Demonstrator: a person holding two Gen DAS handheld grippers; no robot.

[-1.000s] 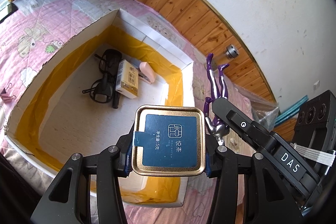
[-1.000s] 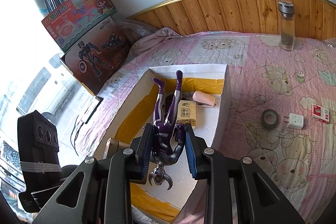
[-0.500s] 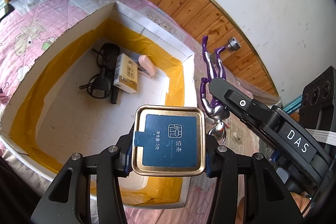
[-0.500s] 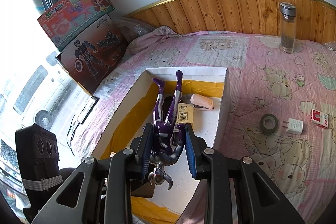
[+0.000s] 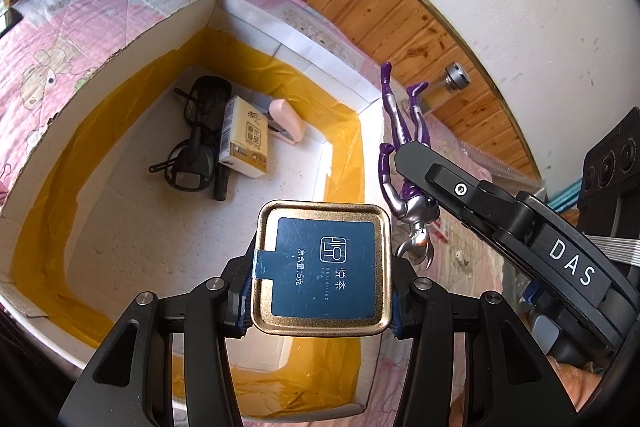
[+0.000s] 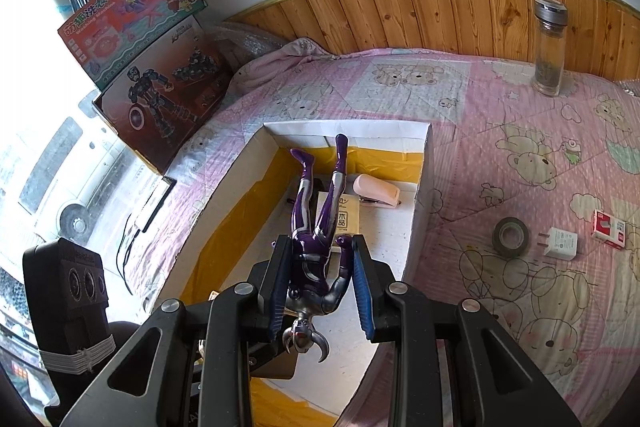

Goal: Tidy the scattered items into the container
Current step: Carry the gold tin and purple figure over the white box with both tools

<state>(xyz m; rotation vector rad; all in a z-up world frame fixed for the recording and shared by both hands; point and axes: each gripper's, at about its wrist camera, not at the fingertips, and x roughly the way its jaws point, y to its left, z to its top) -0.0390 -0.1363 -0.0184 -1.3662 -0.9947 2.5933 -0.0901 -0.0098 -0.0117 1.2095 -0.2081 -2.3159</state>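
left tool (image 5: 322,301) clenching tea tin (image 5: 322,269) | right tool (image 6: 322,281) clenching figure (image 6: 316,247) | above box (image 5: 132,39)

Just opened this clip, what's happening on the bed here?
A person is tidying loose items into a white cardboard box on the pink quilt. The left hand-held gripper is shut on a square tea tin above the box; the right hand-held gripper is shut on a purple toy figure, head-down over it. Glasses, a tissue pack and a pink stapler already lie inside. A tape roll, charger and small red box remain outside.
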